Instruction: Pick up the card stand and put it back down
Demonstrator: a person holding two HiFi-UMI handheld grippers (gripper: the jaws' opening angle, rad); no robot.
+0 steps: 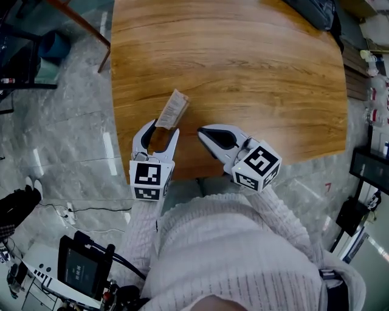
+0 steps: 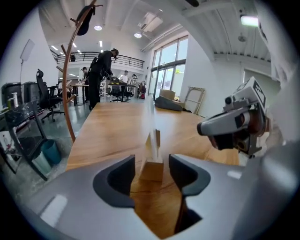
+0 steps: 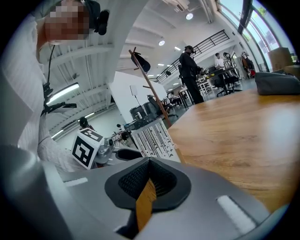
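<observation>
**Card stand set down, flanked by parted left jaws**

The card stand (image 1: pixel 171 114), a small light-wood block carrying an upright printed card, sits on the brown wood-grain tabletop (image 1: pixel 255 73). It is near the table's front edge, at about 7 o'clock of the top as seen from above. The grey plastic left gripper (image 1: pixel 161 131) reaches in from 6 o'clock. Its jaws are released and stand on either side of the wooden block, with a narrow gap showing between each dark pad and the block. The card rises beyond the jaw tips and leans toward 1 o'clock. The grey right gripper (image 1: pixel 203 132) lies at 3 o'clock of the stand, just beside it and apart from it. Its jaws are clenched together on nothing, and only a thin slit of tabletop shows between the pads. A dark bag (image 1: pixel 313 12) rests at the table's far edge, at 1 o'clock, well apart from the stand.
</observation>
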